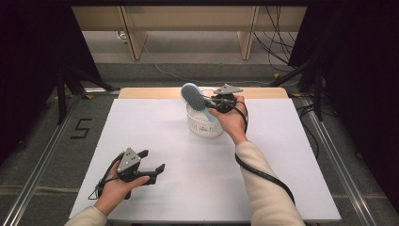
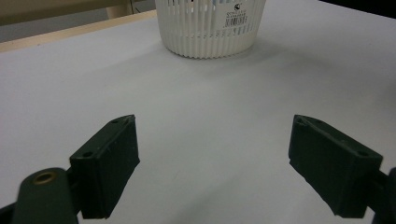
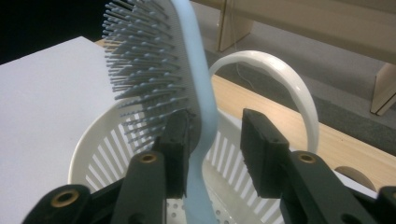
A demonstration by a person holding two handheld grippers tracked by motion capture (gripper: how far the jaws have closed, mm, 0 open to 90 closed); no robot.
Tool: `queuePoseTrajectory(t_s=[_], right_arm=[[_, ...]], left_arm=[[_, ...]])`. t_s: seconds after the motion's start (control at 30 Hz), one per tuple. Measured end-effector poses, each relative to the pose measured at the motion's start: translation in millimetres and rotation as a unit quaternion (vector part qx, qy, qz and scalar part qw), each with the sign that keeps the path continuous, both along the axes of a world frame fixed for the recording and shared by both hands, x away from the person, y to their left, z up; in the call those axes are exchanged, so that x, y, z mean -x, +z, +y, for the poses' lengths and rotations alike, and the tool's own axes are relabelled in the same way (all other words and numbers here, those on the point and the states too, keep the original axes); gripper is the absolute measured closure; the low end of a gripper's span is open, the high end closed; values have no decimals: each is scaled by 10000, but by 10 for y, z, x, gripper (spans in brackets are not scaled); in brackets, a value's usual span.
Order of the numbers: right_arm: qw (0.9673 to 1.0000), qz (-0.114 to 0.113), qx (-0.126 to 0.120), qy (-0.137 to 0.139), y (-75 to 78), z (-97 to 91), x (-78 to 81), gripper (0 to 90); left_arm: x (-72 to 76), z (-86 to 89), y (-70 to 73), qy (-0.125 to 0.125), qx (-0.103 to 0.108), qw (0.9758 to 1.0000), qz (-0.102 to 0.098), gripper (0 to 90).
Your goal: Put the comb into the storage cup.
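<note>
The right gripper point(image 1: 212, 101) hovers at the rim of the white slatted basket point(image 1: 203, 127), which stands at the far middle of the white table point(image 1: 179, 155). A light blue hairbrush point(image 3: 187, 93) stands between its jaws, handle down inside the basket; the left jaw touches the brush while the right jaw stands clear, so the jaws are parted and not clamping. The left gripper point(image 1: 157, 162) rests near the table's front left, jaws spread wide with nothing between them
</note>
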State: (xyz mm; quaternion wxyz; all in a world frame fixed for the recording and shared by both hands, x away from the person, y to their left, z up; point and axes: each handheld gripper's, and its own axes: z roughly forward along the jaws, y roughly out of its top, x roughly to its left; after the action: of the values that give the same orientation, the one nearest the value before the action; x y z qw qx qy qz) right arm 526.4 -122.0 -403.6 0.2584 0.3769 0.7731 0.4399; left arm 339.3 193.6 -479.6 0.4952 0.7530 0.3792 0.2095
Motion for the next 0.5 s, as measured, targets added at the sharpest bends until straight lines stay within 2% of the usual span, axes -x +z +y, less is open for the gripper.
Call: queuePoseTrajectory(t_s=[0.5], right_arm=[[9999,85,-72,-2,55,-113,96,439]], left_arm=[[0,-3,-4,16,-1,10000,5,156]])
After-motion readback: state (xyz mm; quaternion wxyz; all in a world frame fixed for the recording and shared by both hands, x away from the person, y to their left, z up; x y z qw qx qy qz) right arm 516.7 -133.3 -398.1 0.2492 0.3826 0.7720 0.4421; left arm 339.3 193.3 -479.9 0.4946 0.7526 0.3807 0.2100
